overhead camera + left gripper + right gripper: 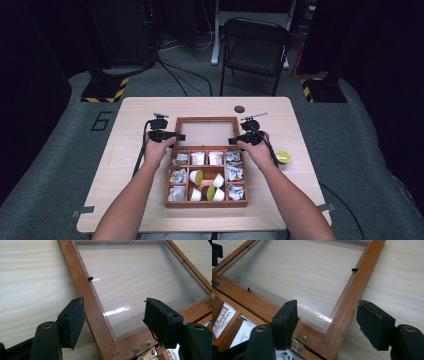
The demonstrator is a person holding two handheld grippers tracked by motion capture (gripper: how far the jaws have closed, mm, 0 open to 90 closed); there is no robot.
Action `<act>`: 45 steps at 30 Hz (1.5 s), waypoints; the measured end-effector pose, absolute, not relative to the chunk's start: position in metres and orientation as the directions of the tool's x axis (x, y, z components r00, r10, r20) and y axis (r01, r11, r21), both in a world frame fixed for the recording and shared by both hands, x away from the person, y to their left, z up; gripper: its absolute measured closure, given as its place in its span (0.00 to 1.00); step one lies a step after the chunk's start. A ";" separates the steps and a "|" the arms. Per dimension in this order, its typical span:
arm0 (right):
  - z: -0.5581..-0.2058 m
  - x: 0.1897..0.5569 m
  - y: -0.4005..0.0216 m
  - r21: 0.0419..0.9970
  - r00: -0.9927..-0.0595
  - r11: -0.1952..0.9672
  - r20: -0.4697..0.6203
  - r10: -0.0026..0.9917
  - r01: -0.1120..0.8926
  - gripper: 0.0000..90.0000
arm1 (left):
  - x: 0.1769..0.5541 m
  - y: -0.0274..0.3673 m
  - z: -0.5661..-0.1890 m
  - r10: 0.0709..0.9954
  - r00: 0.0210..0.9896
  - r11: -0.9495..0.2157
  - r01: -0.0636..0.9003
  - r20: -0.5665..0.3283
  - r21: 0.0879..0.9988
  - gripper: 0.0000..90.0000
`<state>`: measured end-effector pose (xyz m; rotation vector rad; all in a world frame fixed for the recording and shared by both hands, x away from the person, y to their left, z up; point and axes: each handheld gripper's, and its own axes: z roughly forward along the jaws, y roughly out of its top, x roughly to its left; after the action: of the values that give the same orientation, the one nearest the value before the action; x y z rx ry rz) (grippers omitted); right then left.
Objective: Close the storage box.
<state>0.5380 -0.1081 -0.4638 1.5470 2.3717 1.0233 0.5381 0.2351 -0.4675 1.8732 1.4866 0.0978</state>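
A wooden box (206,201) with several compartments of tea packets and small cups lies open on the table. Its glass-paned lid (205,120) lies flat behind it, hinged at the near edge. My left gripper (176,136) is open and straddles the lid's left frame rail (86,293) near the hinge (145,351). My right gripper (234,141) is open too, its jaws either side of the lid's right frame rail (350,293) by the corner. Neither holds anything.
A yellow-green cup (283,157) stands on the table right of the box. A small dark disc (239,109) lies behind the lid. A folding chair (255,47) stands beyond the table's far edge. Bare tabletop (130,165) lies left of the box.
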 end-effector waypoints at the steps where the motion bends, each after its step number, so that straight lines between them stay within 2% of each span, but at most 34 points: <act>1: -0.464 0.538 -0.108 0.600 -0.464 0.243 0.244 0.852 0.762 0.35 | 0.538 0.236 -0.468 0.869 0.336 -0.075 0.814 -0.362 0.575 0.36; 45: -0.484 0.547 -0.113 0.548 -0.412 0.158 0.378 0.829 0.821 0.27 | 0.542 0.235 -0.488 0.863 0.295 -0.033 0.843 -0.410 0.537 0.36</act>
<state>0.5471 -0.1135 -0.4836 1.6976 2.3825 1.1148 0.5421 0.2354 -0.4881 1.8501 1.5289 0.0363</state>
